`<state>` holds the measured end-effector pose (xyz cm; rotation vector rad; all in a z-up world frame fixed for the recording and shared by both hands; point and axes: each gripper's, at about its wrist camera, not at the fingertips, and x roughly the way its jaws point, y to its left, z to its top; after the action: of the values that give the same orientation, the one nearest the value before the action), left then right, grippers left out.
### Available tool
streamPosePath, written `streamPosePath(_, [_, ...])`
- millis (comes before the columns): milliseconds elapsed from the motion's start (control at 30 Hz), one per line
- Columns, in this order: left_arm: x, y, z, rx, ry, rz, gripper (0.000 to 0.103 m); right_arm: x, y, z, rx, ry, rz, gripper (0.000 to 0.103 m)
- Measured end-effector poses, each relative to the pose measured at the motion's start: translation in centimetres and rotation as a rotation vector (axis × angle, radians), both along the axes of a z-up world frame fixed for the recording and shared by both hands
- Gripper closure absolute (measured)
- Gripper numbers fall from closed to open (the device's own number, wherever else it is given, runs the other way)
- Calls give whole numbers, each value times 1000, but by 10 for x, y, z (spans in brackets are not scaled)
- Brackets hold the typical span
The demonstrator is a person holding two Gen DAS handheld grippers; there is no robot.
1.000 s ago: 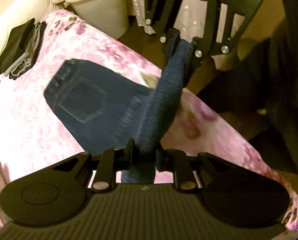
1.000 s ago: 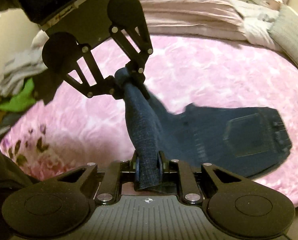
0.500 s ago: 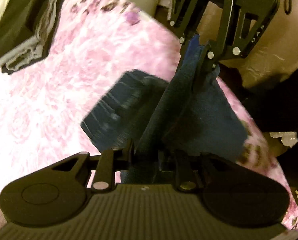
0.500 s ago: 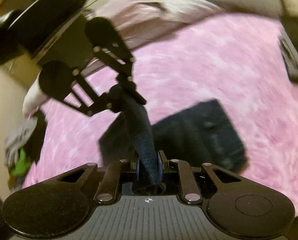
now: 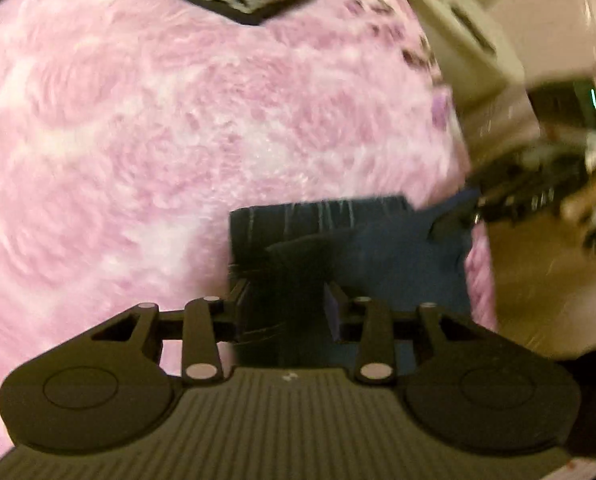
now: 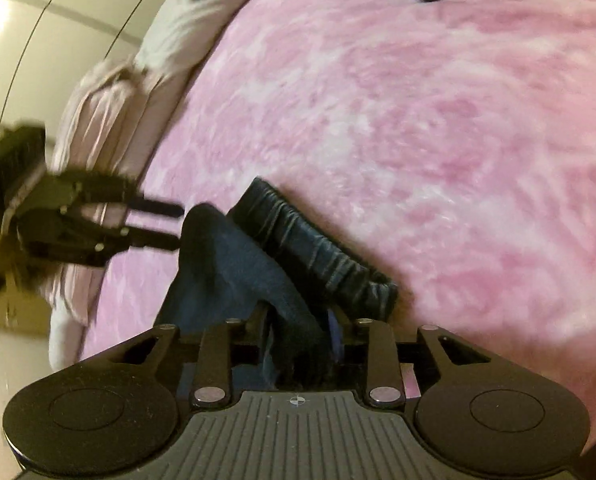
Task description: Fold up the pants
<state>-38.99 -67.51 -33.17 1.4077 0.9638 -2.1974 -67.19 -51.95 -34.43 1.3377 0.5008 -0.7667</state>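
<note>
Denim jeans (image 5: 381, 248), dark blue, lie doubled on the pink blanket (image 5: 178, 140), waistband ridged; left gripper (image 5: 286, 304) and right gripper (image 6: 298, 344) each clamp a fold.

Dark blue denim jeans (image 5: 393, 248) with pale faded streaks lie on a mottled pink-and-white blanket (image 5: 138, 140); both grippers black.

The pants (image 5: 381, 256) are dark blue denim, doubled over into a compact bundle on the pink blanket (image 5: 178, 140), near its right edge in the left wrist view. The waistband (image 6: 317, 248), with its pale stitch lines, runs along the far side of the bundle; the upper layer is raised and creased.
</note>
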Motion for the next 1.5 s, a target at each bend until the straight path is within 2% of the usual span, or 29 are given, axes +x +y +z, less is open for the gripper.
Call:
streamPosePath(100, [-11,-1,-11,20,12,30,82,0,2,5,14,15,-50,86])
streamPosePath(233, [-18,-7,-9,-39,7,21,82,2,-10,13,-33,23,-43,87])
streamPosePath(467, [-30,-14,-34,-49,-37,49,81,-5,-27,-27,5,27,-84,86])
streamPosePath(533, [-30,-13,-34,-52,-46,68,79,-5,-26,-24,-20,47,-59,83])
streamPosePath(600, [-28,-11,-32,-60,-65,103,75,-4,-22,-13,-72,114,-33,67])
streamPosePath(633, [-27,-10,-31,-60,-73,121,73,-3,-19,-5,-102,171,-28,63])
streamPosePath(733, [-22,-6,-19,-78,-91,176,74,5,-2,22,-219,300,5,61])
streamPosePath(800, [-12,-1,-6,-97,-95,230,78,15,13,40,-266,272,48,61])
streamPosePath(900, [10,16,10,-110,-129,330,78,32,27,48,-266,221,121,61])
streamPosePath(1033, [44,58,25,-106,-220,483,78,47,36,38,-175,235,133,61])
streamPosePath(1133, [65,98,36,-92,-252,570,76,58,49,44,-169,271,177,59])
streamPosePath(1300, [86,158,50,-89,-258,653,76,76,81,68,-213,330,216,51])
streamPosePath(1500, [94,216,68,-103,-243,708,75,93,117,98,-290,383,281,49])
